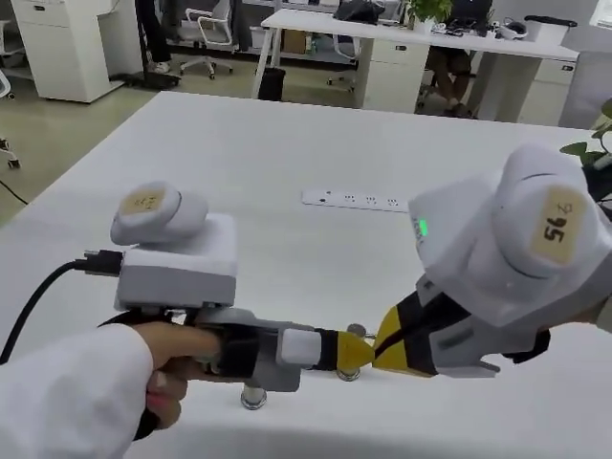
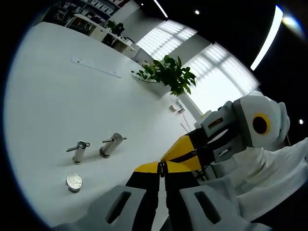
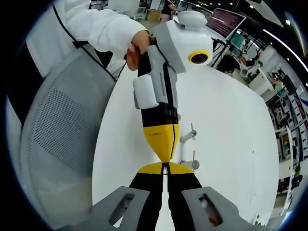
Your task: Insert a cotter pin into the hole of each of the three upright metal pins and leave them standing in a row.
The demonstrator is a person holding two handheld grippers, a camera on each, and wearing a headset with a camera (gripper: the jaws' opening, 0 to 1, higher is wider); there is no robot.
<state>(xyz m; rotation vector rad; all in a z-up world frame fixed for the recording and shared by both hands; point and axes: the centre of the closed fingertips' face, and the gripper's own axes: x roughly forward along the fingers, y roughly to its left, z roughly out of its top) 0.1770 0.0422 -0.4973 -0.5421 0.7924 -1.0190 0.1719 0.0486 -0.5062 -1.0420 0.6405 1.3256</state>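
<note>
Two pairs of yellow-and-black jaws meet tip to tip low over the white table [image 1: 287,163]. The left gripper [image 2: 162,169] has its jaws pressed together with no gap, and so has the right gripper [image 3: 166,169]. Whether anything thin is nipped at the tips is too small to tell. Near the tips, the far pin [image 2: 111,145], the middle pin [image 2: 79,152] and the near pin [image 2: 73,182] stand in a loose row on the table. The far pin carries a cotter pin [image 2: 123,138] crosswise through its upper end, and the middle pin carries a second cotter pin [image 2: 72,148]. The near pin shows mainly its round top, so its hole cannot be judged. A hand [image 1: 177,349] in a white sleeve grips the left gripper's handle. Farther back on the table lies a white power strip [image 1: 356,201], and a leafy plant [image 2: 168,74] shows past the table.
</note>
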